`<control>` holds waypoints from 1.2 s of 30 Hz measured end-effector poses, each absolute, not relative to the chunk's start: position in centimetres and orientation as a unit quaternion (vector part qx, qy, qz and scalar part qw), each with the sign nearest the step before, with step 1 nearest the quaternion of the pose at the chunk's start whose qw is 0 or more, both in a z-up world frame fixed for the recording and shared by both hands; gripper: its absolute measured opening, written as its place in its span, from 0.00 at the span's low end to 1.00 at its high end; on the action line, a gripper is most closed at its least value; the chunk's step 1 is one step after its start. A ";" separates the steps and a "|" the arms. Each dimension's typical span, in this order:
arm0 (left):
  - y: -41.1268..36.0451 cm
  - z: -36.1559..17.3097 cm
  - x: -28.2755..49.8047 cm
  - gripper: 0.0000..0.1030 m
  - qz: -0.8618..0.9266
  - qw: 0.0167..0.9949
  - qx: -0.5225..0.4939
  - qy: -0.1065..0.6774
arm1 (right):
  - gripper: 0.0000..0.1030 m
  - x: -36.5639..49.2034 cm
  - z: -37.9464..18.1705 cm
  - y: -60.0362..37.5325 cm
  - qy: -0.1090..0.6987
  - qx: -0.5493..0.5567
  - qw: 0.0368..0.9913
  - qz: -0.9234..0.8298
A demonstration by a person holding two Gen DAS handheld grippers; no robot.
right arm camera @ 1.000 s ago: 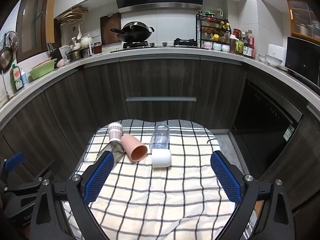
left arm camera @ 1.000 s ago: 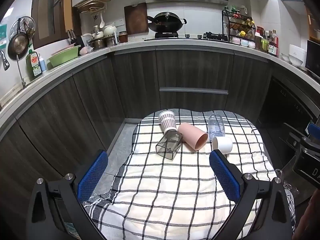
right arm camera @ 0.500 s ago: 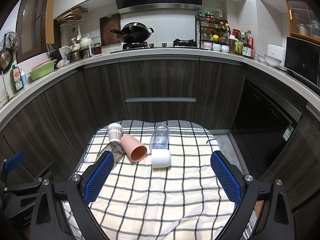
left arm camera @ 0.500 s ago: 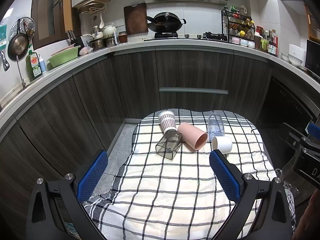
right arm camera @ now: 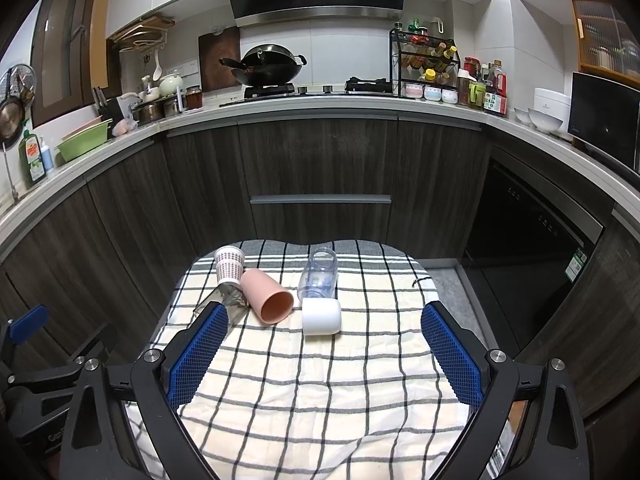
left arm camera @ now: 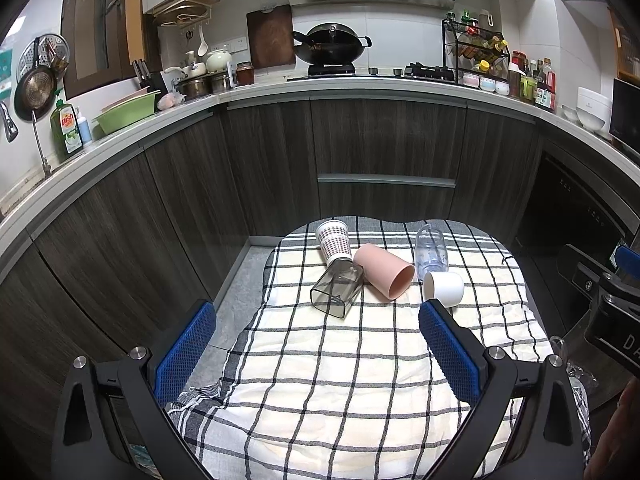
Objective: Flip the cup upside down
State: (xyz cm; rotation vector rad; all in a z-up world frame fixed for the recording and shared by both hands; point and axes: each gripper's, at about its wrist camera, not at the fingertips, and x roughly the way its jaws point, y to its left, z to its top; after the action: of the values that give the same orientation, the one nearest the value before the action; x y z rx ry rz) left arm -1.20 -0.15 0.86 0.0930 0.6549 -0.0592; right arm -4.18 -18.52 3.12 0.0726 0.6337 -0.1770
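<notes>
Left wrist view: your left gripper [left arm camera: 316, 344] stands wide, nothing between the blue pads [left arm camera: 186, 350], held back over the near part of the checked cloth [left arm camera: 320, 400]; right gripper [right arm camera: 324, 344] likewise spread wide and empty, hanging over the same cloth.

Ahead of both claws, toward the far end of the cloth, five cups in a loose cluster, all lying on their sides as far as you can see: patterned paper cup [left arm camera: 332, 240], grey square-sided clear cup [left arm camera: 338, 288] touching its base, pink cup [left arm camera: 385, 271], white cup [left arm camera: 443, 288], clear plastic cup [left arm camera: 430, 249] behind the white one.

Relation that matters: the white cup lies almost straight ahead of your right gripper, slightly left of centre [right arm camera: 321, 316], its long axis running left-right across that gripper's line; in the left view it sits off to the right, just past the right pad. Judgement: right hand is the better placed for it; left hand is better lined up for the grey cup. Which cup is meant, the task does not say.

Against the earlier frames: nothing has shifted; cups in the same spots, both claws in the same pose and same spread; approach not yet begun.

Beyond: dark cabinets [left arm camera: 384, 148], wok [left arm camera: 330, 44] on the hob.
</notes>
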 end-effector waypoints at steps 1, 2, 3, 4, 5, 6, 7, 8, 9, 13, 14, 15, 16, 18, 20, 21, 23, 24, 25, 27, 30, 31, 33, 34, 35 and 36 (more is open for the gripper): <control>-0.2 0.8 -1.2 1.00 -0.029 0.945 0.046 0.322 | 0.95 -4.1 3.1 -18.5 0.311 0.036 0.946 -0.087; -0.2 0.7 -1.2 1.00 -0.029 0.945 0.046 0.322 | 0.95 -4.1 3.1 -18.5 0.311 0.036 0.946 -0.087; -0.2 0.7 -1.2 1.00 -0.029 0.945 0.046 0.323 | 0.95 -4.1 3.1 -18.5 0.311 0.036 0.946 -0.087; -0.3 0.7 -1.1 1.00 -0.029 0.945 0.047 0.323 | 0.95 -4.1 3.0 -18.5 0.311 0.036 0.946 -0.087; -0.3 0.7 -1.1 1.00 -0.028 0.944 0.048 0.324 | 0.95 -4.1 3.1 -18.5 0.311 0.036 0.946 -0.087; -0.2 0.6 -1.1 1.00 -0.028 0.945 0.047 0.324 | 0.95 -4.1 3.0 -18.5 0.311 0.036 0.946 -0.087; -0.3 0.6 -1.1 1.00 -0.027 0.945 0.047 0.324 | 0.95 -4.1 3.0 -18.5 0.311 0.036 0.946 -0.087; -0.3 0.6 -1.1 1.00 -0.027 0.945 0.048 0.323 | 0.95 -4.1 3.0 -18.5 0.311 0.036 0.946 -0.087; -0.3 0.6 -1.1 1.00 -0.028 0.945 0.049 0.323 | 0.95 -4.1 3.0 -18.5 0.311 0.036 0.946 -0.087; -0.3 0.6 -1.0 1.00 -0.028 0.945 0.049 0.324 | 0.95 -4.1 2.9 -18.6 0.311 0.036 0.946 -0.087; -0.3 0.6 -1.0 1.00 -0.028 0.944 0.048 0.324 | 0.95 -4.1 2.9 -18.6 0.311 0.036 0.946 -0.087; -0.3 0.6 -1.0 1.00 -0.028 0.944 0.049 0.324 | 0.95 -4.1 2.9 -18.6 0.311 0.036 0.946 -0.087; -0.3 0.6 -1.0 1.00 -0.028 0.945 0.049 0.323 | 0.95 -4.1 2.9 -18.6 0.311 0.037 0.946 -0.087; -0.3 0.6 -1.0 1.00 -0.027 0.945 0.049 0.324 | 0.95 -4.0 2.9 -18.6 0.312 0.037 0.946 -0.087; -0.3 0.6 -1.0 1.00 -0.028 0.944 0.048 0.324 | 0.95 -4.0 2.9 -18.6 0.311 0.037 0.946 -0.087; -0.3 0.5 -1.0 1.00 -0.028 0.944 0.048 0.324 | 0.95 -4.1 2.9 -18.6 0.311 0.037 0.946 -0.086; -0.3 0.6 -1.0 1.00 -0.028 0.945 0.049 0.323 | 0.95 -4.1 2.9 -18.6 0.311 0.037 0.946 -0.087; -0.3 0.5 -1.0 1.00 -0.028 0.945 0.050 0.323 | 0.95 -4.1 2.9 -18.6 0.311 0.037 0.946 -0.087; -0.3 0.5 -1.0 1.00 -0.028 0.944 0.049 0.324 | 0.95 -4.0 2.8 -18.6 0.312 0.037 0.946 -0.087; -0.3 0.5 -1.0 1.00 -0.028 0.944 0.049 0.324 | 0.95 -4.1 2.8 -18.6 0.312 0.037 0.945 -0.087; -0.3 0.5 -0.9 1.00 -0.028 0.944 0.049 0.324 | 0.95 -4.0 2.8 -18.5 0.312 0.038 0.946 -0.087; -0.2 0.4 -0.9 1.00 -0.028 0.944 0.049 0.324 | 0.95 -4.0 2.7 -18.5 0.312 0.037 0.945 -0.087; -0.2 0.5 -0.9 1.00 -0.028 0.944 0.048 0.324 | 0.95 -4.0 2.7 -18.6 0.312 0.038 0.945 -0.087; -0.3 0.5 -0.9 1.00 -0.028 0.944 0.049 0.325 | 0.95 -3.8 2.5 -18.5 0.312 0.037 0.946 -0.087; -0.3 0.4 -0.9 1.00 -0.028 0.944 0.049 0.325 | 0.95 -3.7 2.4 -18.5 0.312 0.038 0.945 -0.087; -0.2 0.4 -0.8 1.00 -0.028 0.944 0.048 0.326 | 0.95 -3.7 2.3 -18.5 0.312 0.038 0.945 -0.087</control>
State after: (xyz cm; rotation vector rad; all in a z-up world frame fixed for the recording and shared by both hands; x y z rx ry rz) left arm -0.84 -0.25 0.37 0.0982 0.6648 -0.0568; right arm -3.71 -18.53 2.30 0.0766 0.6365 -0.1766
